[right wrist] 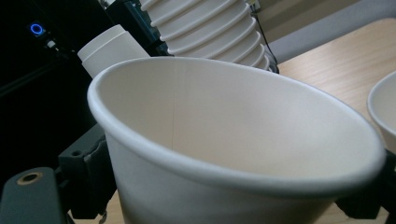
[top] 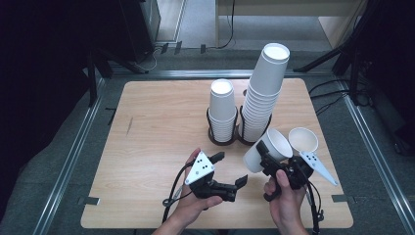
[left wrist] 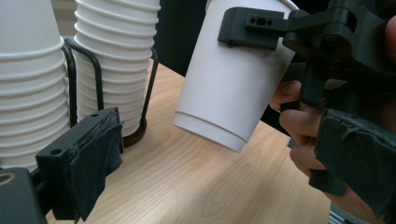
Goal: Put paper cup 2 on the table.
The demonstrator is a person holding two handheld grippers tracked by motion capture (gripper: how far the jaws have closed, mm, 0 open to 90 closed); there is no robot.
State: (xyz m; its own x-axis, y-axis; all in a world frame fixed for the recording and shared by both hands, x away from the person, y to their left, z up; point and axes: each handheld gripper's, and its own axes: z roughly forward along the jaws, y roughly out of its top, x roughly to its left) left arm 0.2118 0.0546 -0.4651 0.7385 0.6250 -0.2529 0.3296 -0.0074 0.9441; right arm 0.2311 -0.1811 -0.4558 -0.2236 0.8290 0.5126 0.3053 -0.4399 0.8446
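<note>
Above the table (top: 147, 147), right gripper (top: 266, 155) clamped on a tilted paper cup (top: 266, 147), seemingly airborne; left gripper (top: 230, 171) agape.

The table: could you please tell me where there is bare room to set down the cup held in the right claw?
The table's whole left half is bare wood, from the short cup stack out to the left edge. The far right corner behind the loose cup is also free. It is crowded around the tall stack, the held cup, the right claw and the left claw.
</note>
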